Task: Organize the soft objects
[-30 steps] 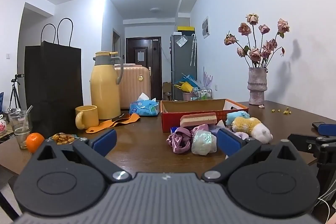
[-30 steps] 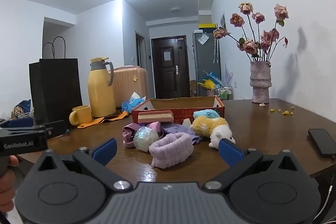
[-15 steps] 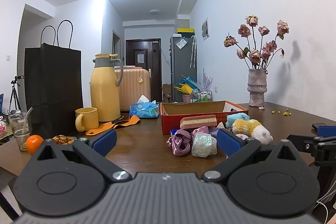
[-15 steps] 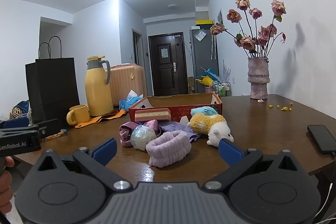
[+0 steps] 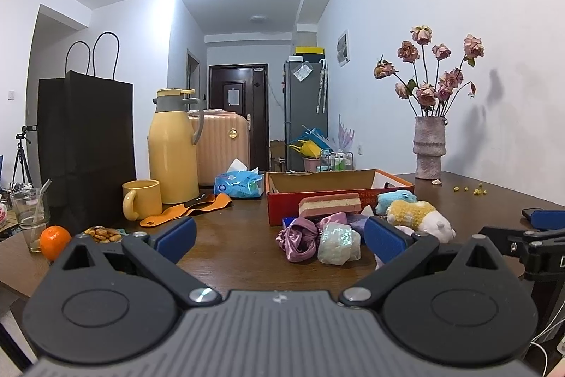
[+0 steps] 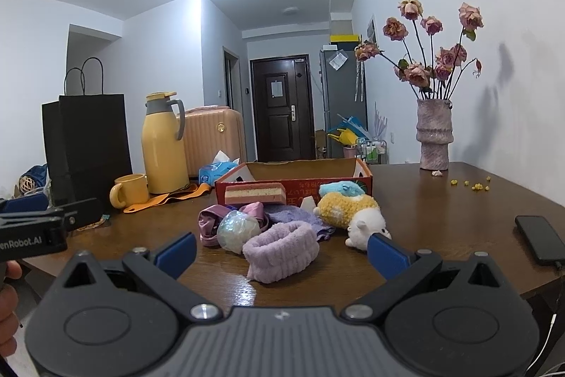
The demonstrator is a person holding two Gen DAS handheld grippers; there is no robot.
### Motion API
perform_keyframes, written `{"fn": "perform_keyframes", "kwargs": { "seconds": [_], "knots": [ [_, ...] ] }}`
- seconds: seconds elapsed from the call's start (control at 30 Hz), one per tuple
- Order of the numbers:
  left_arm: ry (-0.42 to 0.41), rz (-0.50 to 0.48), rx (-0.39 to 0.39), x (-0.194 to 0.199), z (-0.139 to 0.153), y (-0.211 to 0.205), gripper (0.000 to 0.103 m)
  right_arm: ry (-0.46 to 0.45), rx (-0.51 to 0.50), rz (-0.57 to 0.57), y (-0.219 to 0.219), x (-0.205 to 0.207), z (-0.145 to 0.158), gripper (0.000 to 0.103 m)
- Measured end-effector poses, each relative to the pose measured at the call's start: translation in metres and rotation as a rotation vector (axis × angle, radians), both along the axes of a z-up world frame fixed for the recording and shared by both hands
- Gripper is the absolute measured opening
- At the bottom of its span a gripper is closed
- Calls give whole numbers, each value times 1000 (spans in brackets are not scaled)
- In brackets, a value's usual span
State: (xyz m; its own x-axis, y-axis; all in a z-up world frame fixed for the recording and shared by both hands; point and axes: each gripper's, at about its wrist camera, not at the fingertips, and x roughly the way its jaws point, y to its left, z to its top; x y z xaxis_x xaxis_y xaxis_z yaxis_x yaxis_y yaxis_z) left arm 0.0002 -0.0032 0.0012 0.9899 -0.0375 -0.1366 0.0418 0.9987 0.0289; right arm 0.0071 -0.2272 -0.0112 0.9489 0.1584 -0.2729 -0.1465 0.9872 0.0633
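Both grippers, left gripper (image 5: 279, 237) and right gripper (image 6: 280, 249), have crept closer, fingers spread wide and empty. The soft pile sits ahead at twelve o'clock on the surface (image 6: 441, 218), lilac headband (image 6: 280, 249) nearest, before the red box (image 6: 293, 181); nothing sorted yet.

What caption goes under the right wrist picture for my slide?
Open right tool faces a fuzzy purple headband in a pile of soft things before a red cardboard box.
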Motion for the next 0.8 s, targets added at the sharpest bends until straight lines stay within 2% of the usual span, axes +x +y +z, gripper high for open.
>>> {"fn": "perform_keyframes", "kwargs": {
  "seconds": [0.8],
  "knots": [
    [17, -15, 14, 3, -5, -7, 103, 13, 19, -18, -5, -2, -8, 103]
  ]
}}
